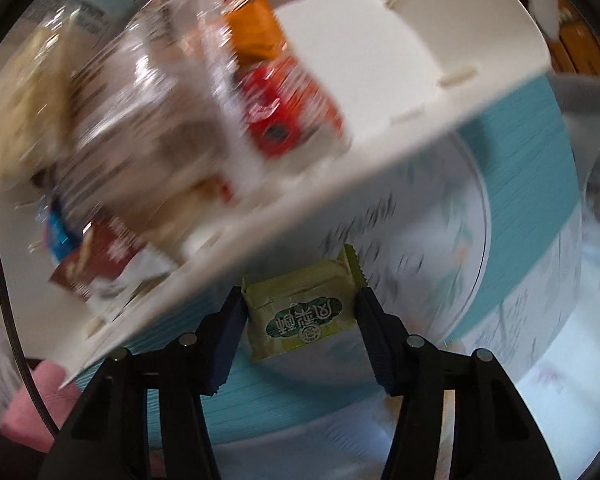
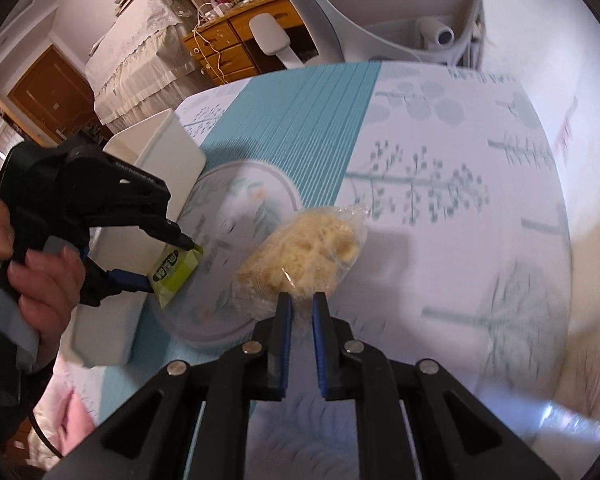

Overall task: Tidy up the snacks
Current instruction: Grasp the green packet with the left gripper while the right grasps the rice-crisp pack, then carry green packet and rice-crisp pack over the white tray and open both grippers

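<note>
Left wrist view: left gripper (image 1: 300, 304) pinches a green packet (image 1: 300, 312) by its two side edges, just outside the white bin (image 1: 380, 80), low over the worktop (image 1: 540, 184).
Right wrist view: right gripper (image 2: 302, 300) is pressed together on the clear wrapper end of a bag of pale crumbly snack (image 2: 304, 256), over the worktop's middle.
Bin: stands at the worktop's left edge, seen from the right wrist; it already holds several packs, blurred, among them an orange-red pack (image 1: 288, 108).
Step in hand: judged as carrying both snacks to the bin.
Doing it well: lift the packet clear of the bin's near wall before moving across; keep the pads square on its edges so it does not twist out. The bag hangs from thin film, so move it gently and lower it in before letting go. Bring one hand in at a time so the two do not collide.
Count: two held snacks, one bin; snacks inside too blurred to count.
</note>
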The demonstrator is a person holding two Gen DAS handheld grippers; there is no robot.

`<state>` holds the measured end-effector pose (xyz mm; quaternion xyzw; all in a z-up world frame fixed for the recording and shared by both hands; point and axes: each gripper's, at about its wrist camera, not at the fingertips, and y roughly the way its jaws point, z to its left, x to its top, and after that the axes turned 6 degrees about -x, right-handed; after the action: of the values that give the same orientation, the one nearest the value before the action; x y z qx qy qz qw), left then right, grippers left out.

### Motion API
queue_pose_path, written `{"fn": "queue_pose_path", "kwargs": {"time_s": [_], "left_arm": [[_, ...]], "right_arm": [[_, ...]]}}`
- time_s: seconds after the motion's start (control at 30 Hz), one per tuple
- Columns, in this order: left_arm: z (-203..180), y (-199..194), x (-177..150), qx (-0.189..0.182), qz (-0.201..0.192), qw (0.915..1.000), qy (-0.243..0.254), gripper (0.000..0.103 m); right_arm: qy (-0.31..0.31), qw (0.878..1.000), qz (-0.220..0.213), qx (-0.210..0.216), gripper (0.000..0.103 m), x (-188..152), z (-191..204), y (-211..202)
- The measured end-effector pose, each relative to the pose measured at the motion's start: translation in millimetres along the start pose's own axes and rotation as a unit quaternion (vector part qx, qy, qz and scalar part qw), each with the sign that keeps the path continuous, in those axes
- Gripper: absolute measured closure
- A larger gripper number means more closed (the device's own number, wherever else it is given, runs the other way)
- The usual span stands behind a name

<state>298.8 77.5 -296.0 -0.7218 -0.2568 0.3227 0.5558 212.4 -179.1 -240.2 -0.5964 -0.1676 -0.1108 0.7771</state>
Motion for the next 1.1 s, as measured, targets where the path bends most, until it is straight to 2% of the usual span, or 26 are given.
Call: {"fn": "queue_pose_path", "kwargs": {"time_s": [0.23, 0.37, 0.47, 0.67, 0.8, 1.0, 1.1], "left_arm": [[23, -28, -46, -0.016, 0.037, 0.9966, 0.072, 0.049], [39, -52, -72, -0.045, 0.050, 0.9883, 0.137, 0.049], [48, -71, -92, -0.066, 0.046, 0.9812, 0.175, 0.049], [74, -123, -85, -0.100, 0.004, 0.9691, 0.226, 0.049], [86, -148, -81, -0.127, -0.030, 0.9547, 0.267, 0.049], [104, -188, -65, -0.159, -0.078, 0.9271, 0.330, 0.049], [115, -210, -56, -0.176, -0.091, 0.9088, 0.367, 0.049]], "right_arm": [[0.035, 0.999, 0.018, 0.024, 0.095, -29, 10, -25], [0.039, 0.999, 0.017, 0.030, 0.096, -43, 21, -39], [0.038, 0.998, 0.014, 0.038, 0.097, -51, 30, -47], [0.029, 0.998, 0.004, 0.055, 0.097, -65, 58, -62], [0.021, 0.998, -0.014, 0.065, 0.097, -72, 84, -72], [0.017, 0.996, -0.052, 0.070, 0.097, -74, 128, -86], [0.018, 0.995, -0.074, 0.065, 0.097, -73, 151, -91]]}}
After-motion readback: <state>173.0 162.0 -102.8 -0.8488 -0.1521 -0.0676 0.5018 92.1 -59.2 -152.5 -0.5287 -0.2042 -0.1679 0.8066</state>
